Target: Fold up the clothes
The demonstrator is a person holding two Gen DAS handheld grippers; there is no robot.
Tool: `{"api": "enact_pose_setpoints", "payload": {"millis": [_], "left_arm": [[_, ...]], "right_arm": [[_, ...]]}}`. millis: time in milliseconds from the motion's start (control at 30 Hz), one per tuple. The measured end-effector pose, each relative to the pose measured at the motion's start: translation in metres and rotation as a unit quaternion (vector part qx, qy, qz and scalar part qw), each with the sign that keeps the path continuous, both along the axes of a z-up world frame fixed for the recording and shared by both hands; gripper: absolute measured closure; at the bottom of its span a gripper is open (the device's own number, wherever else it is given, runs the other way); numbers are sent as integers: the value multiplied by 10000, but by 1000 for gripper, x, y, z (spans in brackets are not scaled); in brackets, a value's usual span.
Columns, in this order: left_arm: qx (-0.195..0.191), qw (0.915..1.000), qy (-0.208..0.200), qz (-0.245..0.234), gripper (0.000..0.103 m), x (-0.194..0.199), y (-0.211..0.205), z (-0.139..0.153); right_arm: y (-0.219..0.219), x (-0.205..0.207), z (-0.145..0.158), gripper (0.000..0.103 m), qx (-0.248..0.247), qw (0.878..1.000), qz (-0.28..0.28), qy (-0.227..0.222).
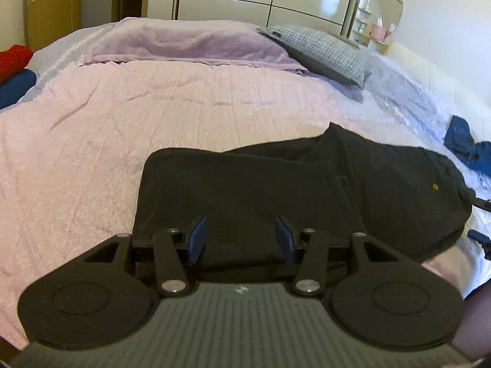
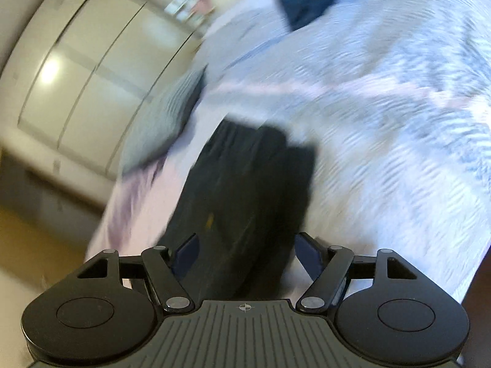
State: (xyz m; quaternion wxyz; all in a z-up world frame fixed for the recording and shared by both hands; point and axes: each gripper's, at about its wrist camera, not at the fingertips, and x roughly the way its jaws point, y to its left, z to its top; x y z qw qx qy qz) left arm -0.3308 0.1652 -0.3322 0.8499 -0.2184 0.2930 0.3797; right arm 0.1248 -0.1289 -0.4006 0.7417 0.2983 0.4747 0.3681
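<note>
A dark garment (image 1: 291, 190), folded into a wide slab with a small brass button near its right end, lies on the pink bedspread (image 1: 107, 128). My left gripper (image 1: 241, 239) hovers over its near edge, open, nothing between the blue pads. In the right wrist view the picture is tilted and motion-blurred; the same dark garment (image 2: 245, 199) runs away from my right gripper (image 2: 248, 256), which is open above its near end. The tips of the right gripper (image 1: 480, 224) show at the right edge of the left wrist view, beside the garment's end.
A lilac pillow (image 1: 190, 43) and a grey checked cushion (image 1: 322, 49) lie at the head of the bed. Blue clothing (image 1: 466, 144) sits at the far right, red and blue items (image 1: 13, 73) at the left edge. A white wardrobe (image 2: 76, 70) stands behind.
</note>
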Motion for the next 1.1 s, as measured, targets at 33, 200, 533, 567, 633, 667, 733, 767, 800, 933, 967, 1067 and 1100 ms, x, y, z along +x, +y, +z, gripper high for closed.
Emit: {"api": "enact_pose_setpoints", "payload": {"millis": [33,200,533,567,633,667,733,767,800,933,967,1067,1100], "left_arm": [[-14,10000,-18,1,58,1,2,-1],[-95,9999,-35,61,58,2,10,-6],[-297,9986,-260,363,58,-26,22,-9],[-312,9983,-305,396,58,-30,24,-8],[-368,9975,-408,445,58,-36,28,-7],[-397,9971,-453,472,58,-40,29,-7],[-450,9963,-510,531,58,-46,32,-7],[-475,9960,-523,552,58,-48,33,-7],[-485,9957,-539,570,58,-52,35,-7],[-535,9937,-685,713,58,-69,41,-7],[-553,9929,-730,758,58,-73,43,-6],[-604,9904,-866,893,58,-87,48,-5],[-633,9892,-936,937,58,-92,50,-5]], "right_arm": [[-1,8,-4,30,82,9999,-78,119],[4,33,-23,31,205,9982,-236,509],[18,21,-7,70,-180,9995,-190,-156],[22,13,4,70,-222,9984,-108,-517],[31,0,19,69,-346,9938,2,-1059],[34,0,17,56,-481,9936,-37,-1020],[41,5,4,47,-740,9948,-112,-691],[42,8,-4,59,-835,9948,-193,-541],[43,9,-8,75,-842,9951,-209,-472],[62,-20,29,85,-1119,9814,-71,-1558],[72,-36,43,86,-1279,9701,25,-2060],[108,-99,78,86,-1503,9200,513,-3584],[121,-124,88,86,-1526,8970,720,-4085]]}}
